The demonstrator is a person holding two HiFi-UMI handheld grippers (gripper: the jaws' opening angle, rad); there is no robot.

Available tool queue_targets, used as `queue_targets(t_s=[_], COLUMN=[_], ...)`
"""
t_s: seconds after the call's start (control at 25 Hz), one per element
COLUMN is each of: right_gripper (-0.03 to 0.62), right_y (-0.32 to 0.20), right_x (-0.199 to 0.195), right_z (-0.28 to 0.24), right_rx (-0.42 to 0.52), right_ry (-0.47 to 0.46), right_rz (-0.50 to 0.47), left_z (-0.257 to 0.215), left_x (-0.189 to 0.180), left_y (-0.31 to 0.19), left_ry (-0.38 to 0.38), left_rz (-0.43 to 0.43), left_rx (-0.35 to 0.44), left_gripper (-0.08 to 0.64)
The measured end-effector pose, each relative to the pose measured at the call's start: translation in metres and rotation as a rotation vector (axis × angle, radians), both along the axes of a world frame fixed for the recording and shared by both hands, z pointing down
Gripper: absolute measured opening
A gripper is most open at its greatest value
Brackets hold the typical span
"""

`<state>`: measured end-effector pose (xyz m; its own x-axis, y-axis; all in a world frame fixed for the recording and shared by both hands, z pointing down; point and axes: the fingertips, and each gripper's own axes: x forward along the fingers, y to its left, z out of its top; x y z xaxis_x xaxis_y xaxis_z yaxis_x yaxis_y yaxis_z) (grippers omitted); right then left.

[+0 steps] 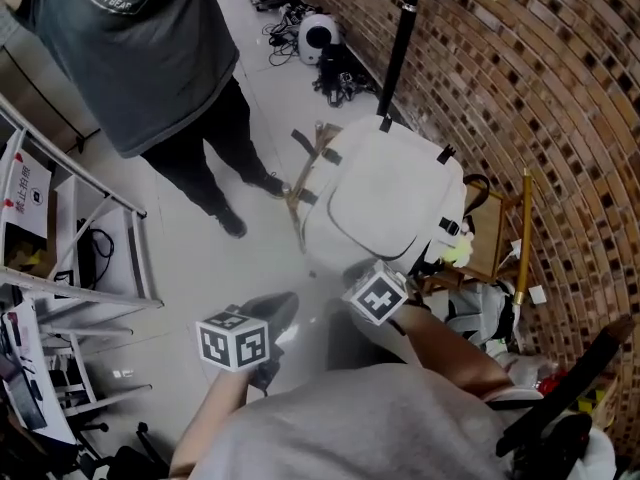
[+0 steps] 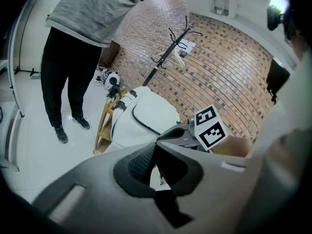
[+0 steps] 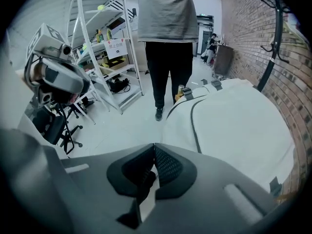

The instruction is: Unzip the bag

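We hold the right gripper (image 3: 154, 146) close to the white bag (image 3: 234, 126) and the left gripper (image 2: 155, 146) beside it, both pairs of jaws clenched

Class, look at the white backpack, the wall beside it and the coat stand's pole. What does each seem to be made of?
The backpack is probably woven fabric: matt, soft rounded shape, sewn straps. The wall is brick: rough, with visible mortar joints. The pole is likely metal: black, slim, smooth.
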<state>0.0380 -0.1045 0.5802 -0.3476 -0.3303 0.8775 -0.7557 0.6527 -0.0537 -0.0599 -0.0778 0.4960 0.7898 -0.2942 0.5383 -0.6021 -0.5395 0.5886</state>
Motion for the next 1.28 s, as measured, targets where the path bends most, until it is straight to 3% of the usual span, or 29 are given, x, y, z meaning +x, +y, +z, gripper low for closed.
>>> queue_targets(t_s=[0.52, 0.68, 1.28], right_gripper=[0.004, 0.005, 0.003], right_y=[-0.037, -0.054, -0.103], right_x=[-0.034, -0.031, -0.053], right_z=[-0.001, 0.001, -0.025], right_rx=[-0.063, -0.044, -0.066], right_ry=[-0.059, -0.027, -0.151], right_rz=[-0.054, -0.054, -0.055], left_z=[0.000, 0.004, 0.004], left_x=[-0.024, -0.030, -0.031], left_y=[-0.024, -0.031, -0.047], left_ry=[0.015, 0.013, 0.028], left_rz=[-0.100, -0.121, -0.154], left_rx=[-0.006, -0.009, -0.024], left_gripper=[0.002, 0.002, 0.002])
